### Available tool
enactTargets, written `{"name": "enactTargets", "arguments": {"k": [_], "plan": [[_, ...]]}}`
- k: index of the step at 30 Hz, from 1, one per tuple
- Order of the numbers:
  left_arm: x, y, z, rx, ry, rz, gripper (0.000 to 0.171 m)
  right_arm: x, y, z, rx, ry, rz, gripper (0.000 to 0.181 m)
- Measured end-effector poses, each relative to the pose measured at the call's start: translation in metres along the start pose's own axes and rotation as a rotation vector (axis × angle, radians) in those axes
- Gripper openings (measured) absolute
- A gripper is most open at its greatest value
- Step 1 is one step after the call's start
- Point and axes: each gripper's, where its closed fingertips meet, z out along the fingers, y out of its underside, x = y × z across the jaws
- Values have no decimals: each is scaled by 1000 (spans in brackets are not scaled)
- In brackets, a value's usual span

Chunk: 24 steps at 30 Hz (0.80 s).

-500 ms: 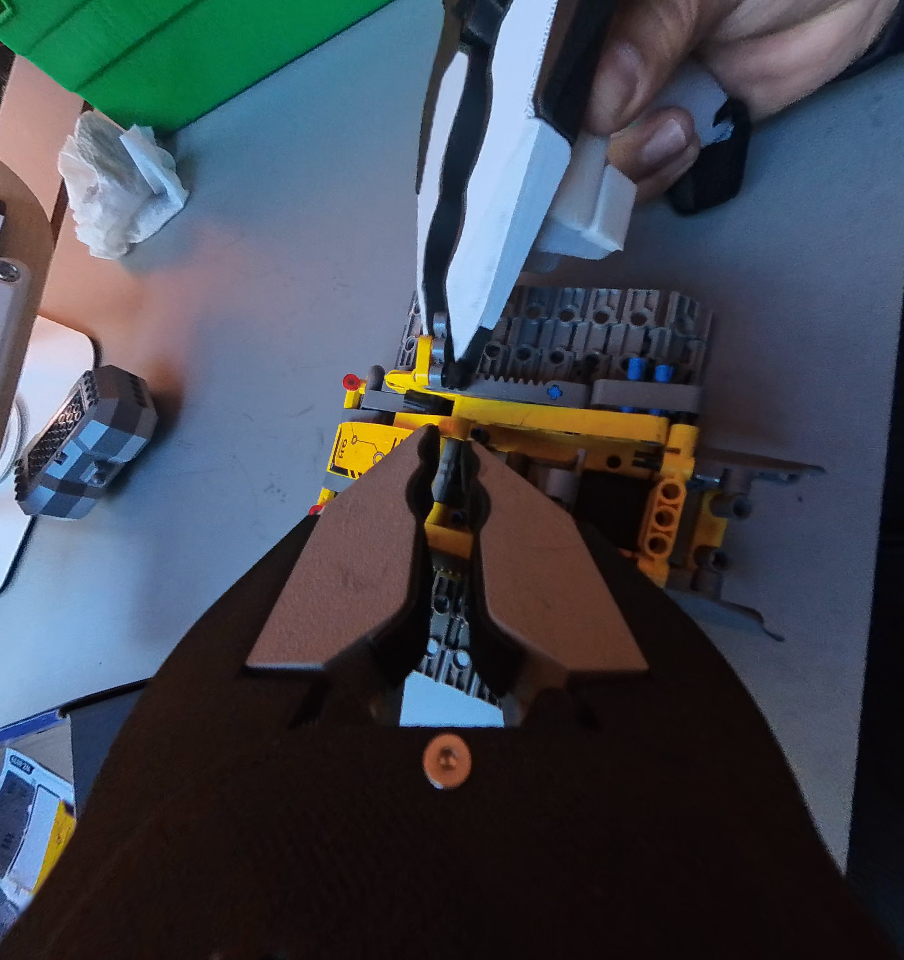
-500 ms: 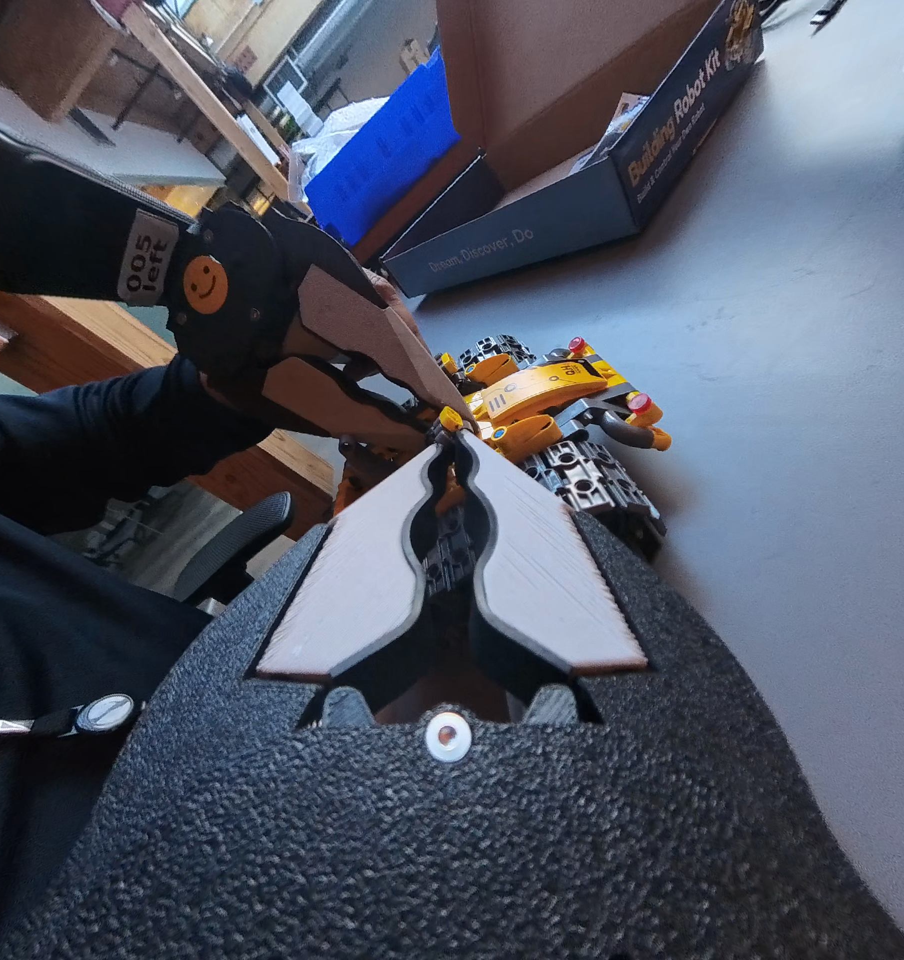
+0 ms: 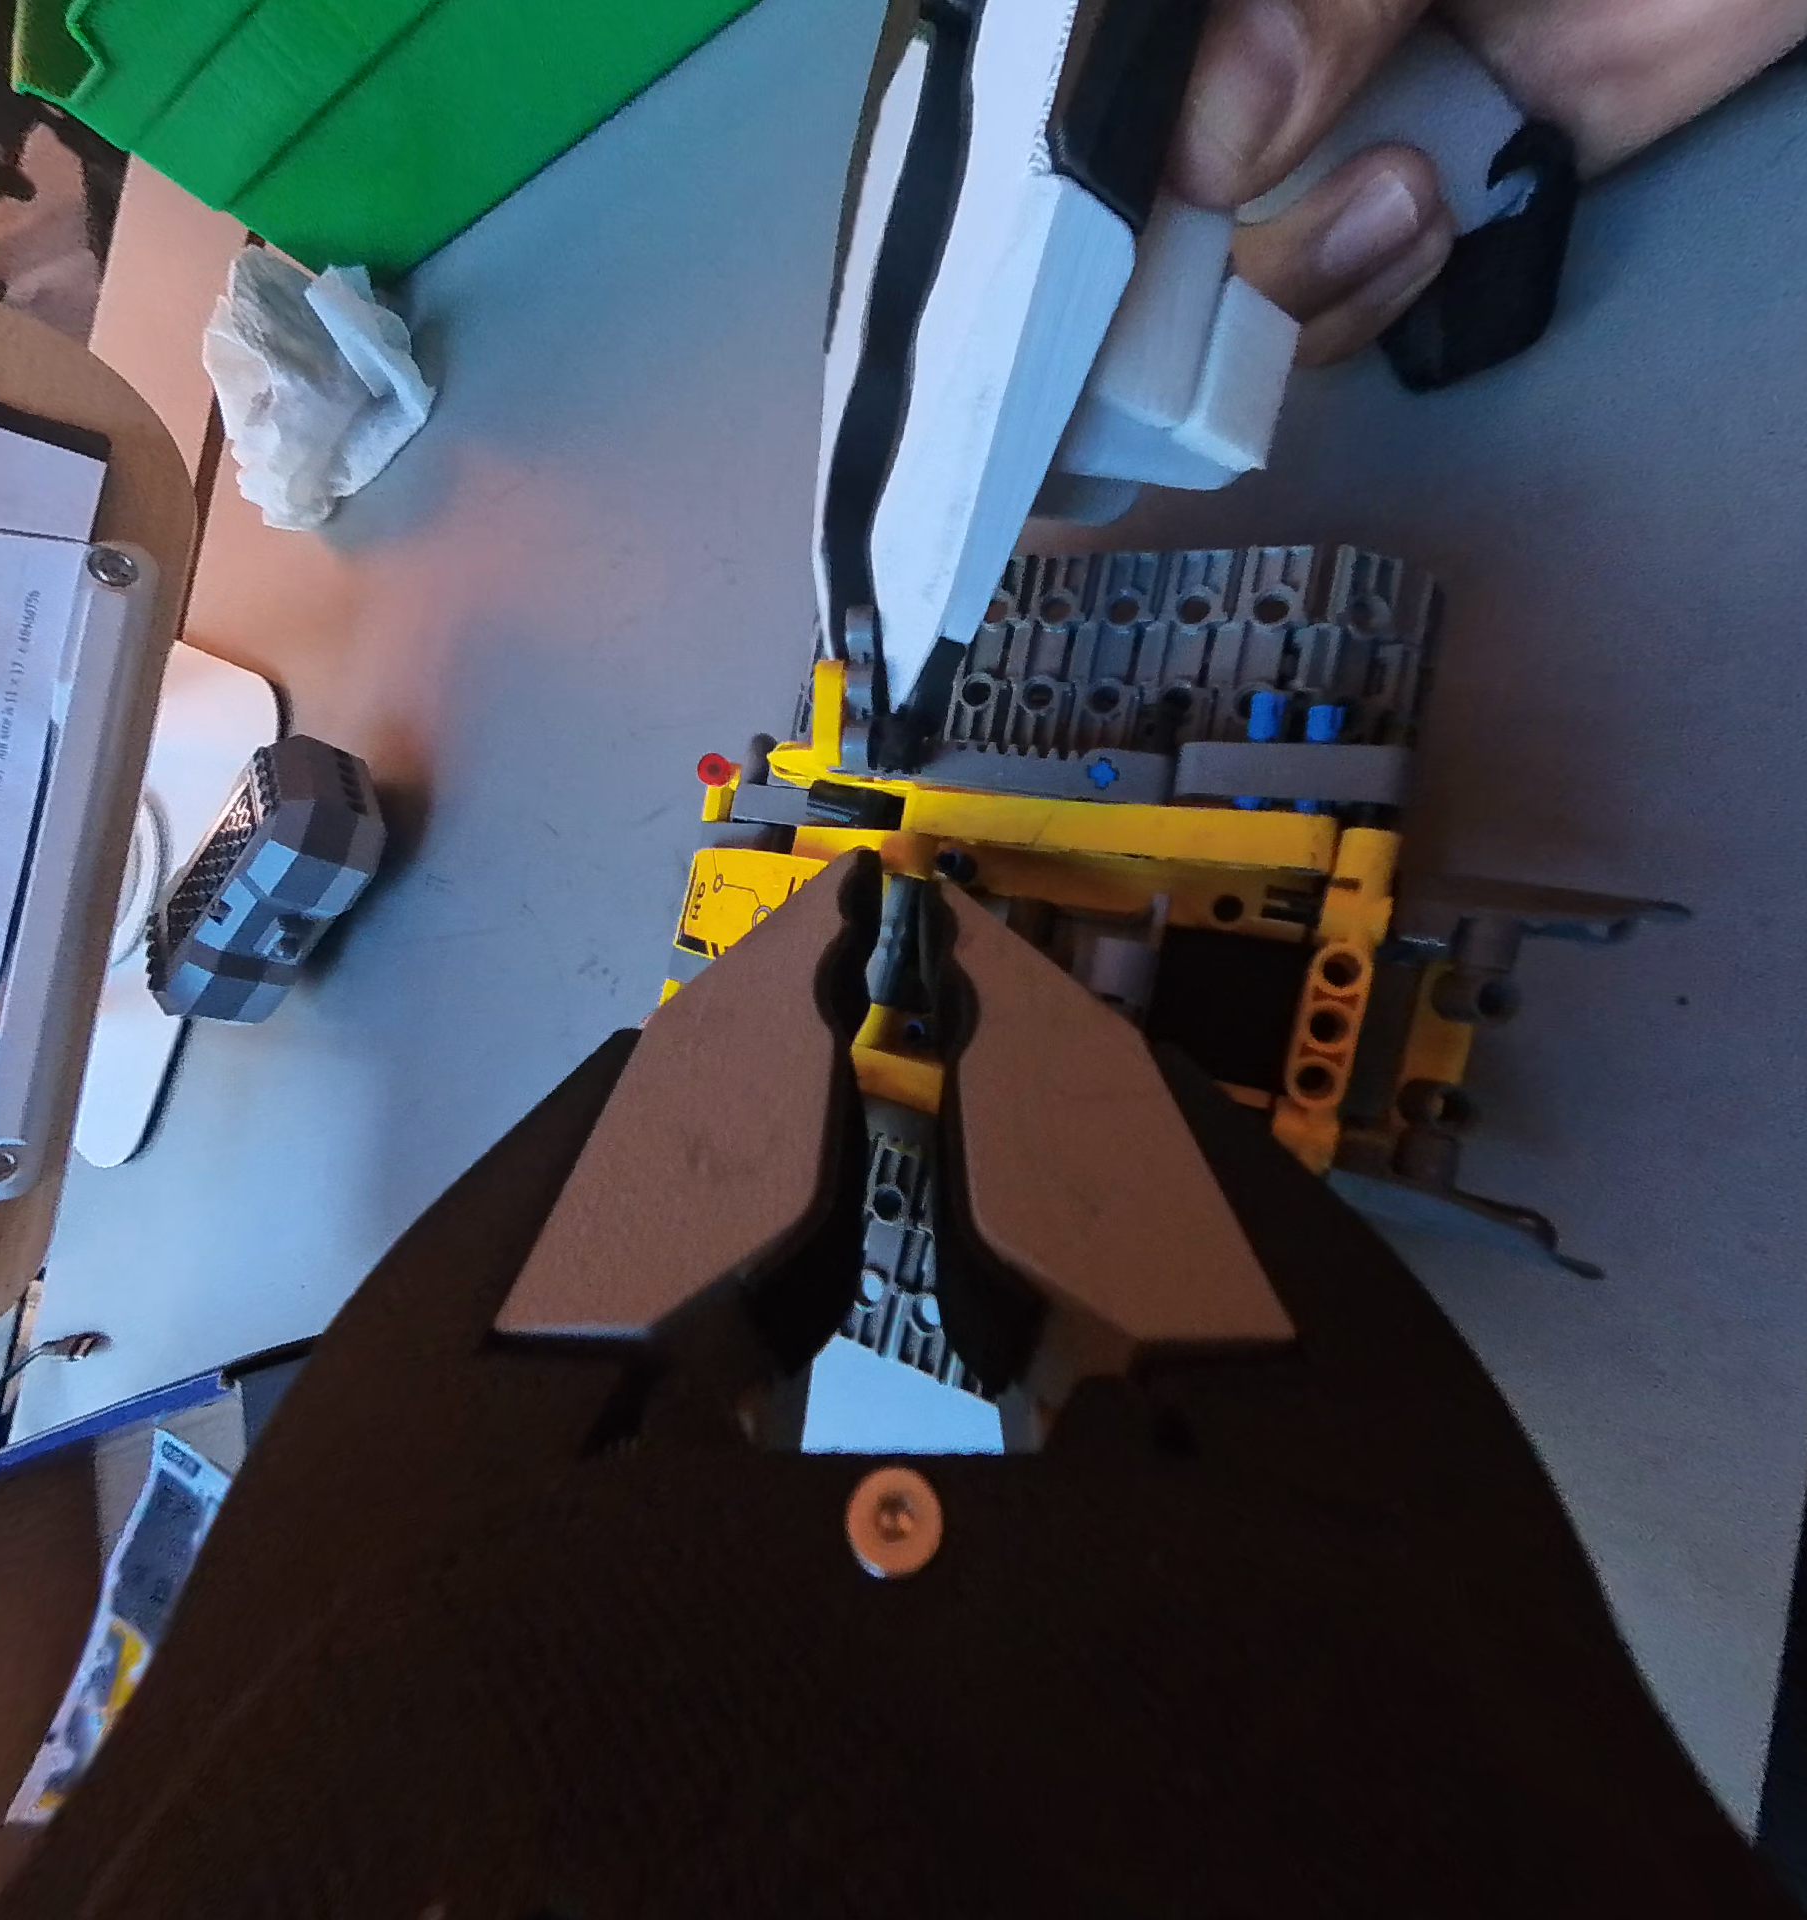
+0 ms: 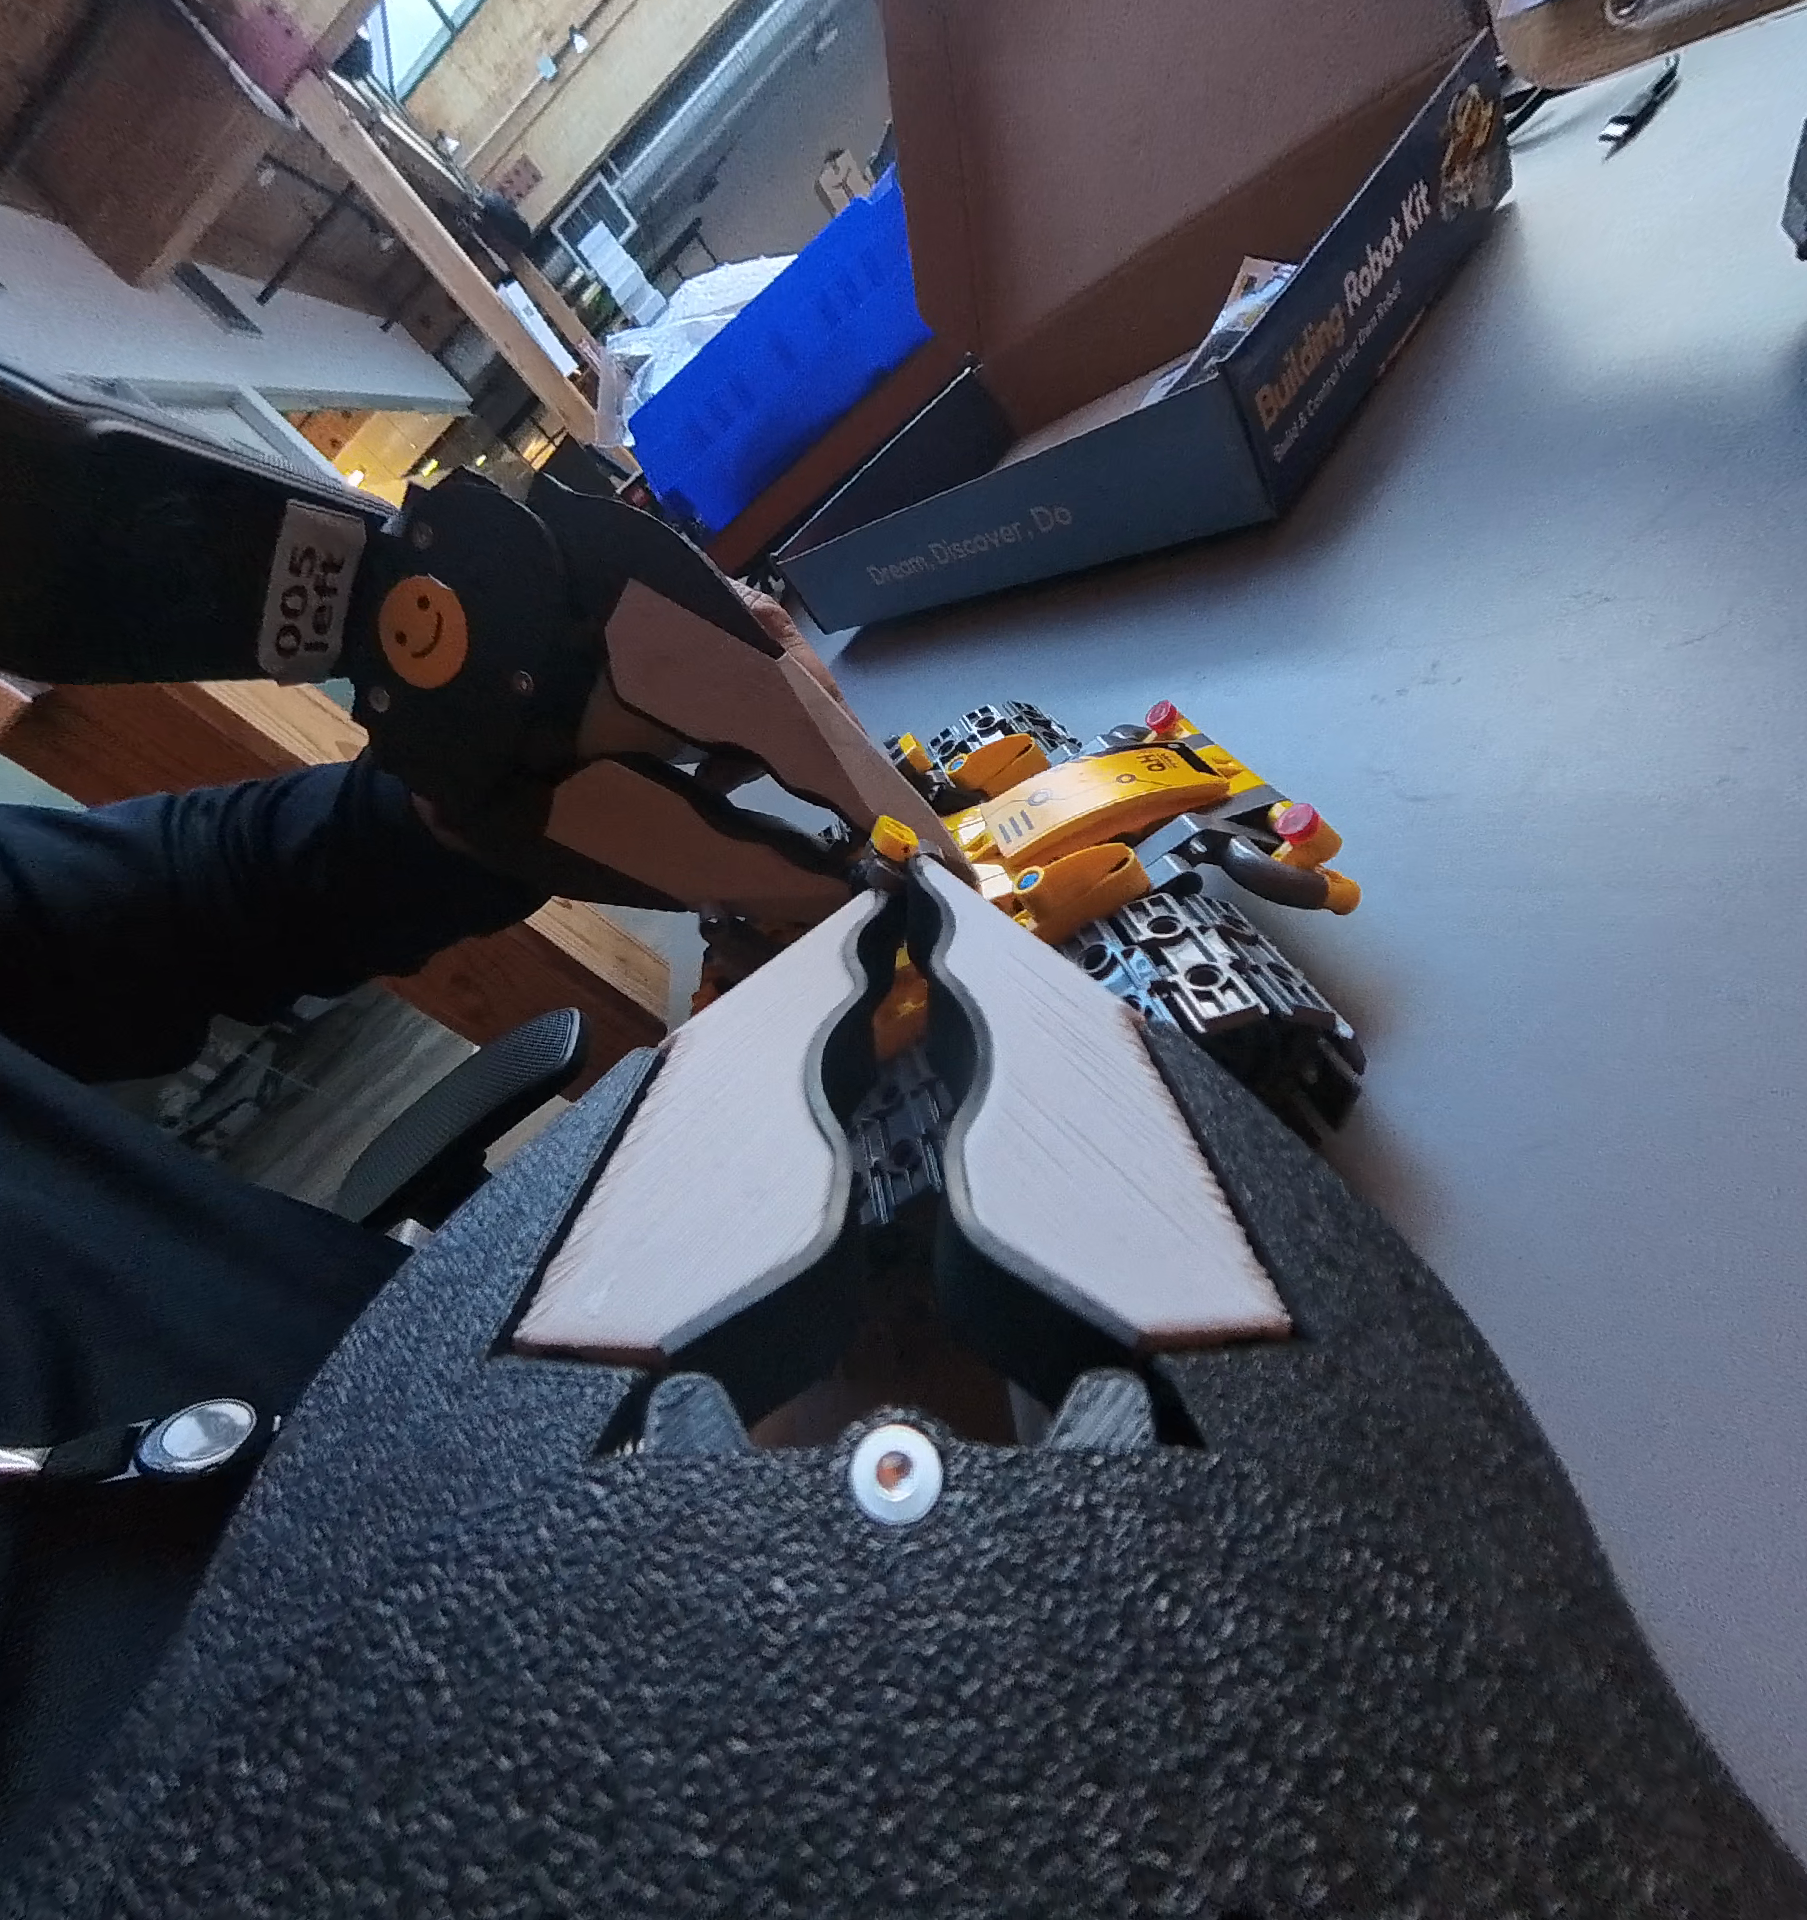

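Grey surface [image 3: 525, 644] under a yellow brick-built tracked vehicle [image 3: 1107, 831]. Left tongs [image 3: 904, 883] pinched on its dark grey pin [image 3: 894, 940]; right tongs [image 4: 904, 883] clamped on its black connector [image 3: 894, 738]. Beyond, crumpled tissue [image 3: 301, 400], green bin [image 3: 379, 114].

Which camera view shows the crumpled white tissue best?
The left wrist view. There the crumpled white tissue lies in plain sight on the grey table, beside the green bin. The right wrist view does not show it at all.
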Motion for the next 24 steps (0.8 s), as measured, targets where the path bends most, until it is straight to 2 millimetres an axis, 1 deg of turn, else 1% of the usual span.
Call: {"name": "enactTargets", "arguments": {"k": [10,14,24], "plan": [[-1,-1,-1,25,-11,-17,5,-3,-2,-4,33,-10,-4,0],[-5,0,1,36,-14,-56,4,11,2,-3,14,14,113,0],[-8,-2,1,78,14,-106,3,22,6,-3,-17,63,157,1]]}}
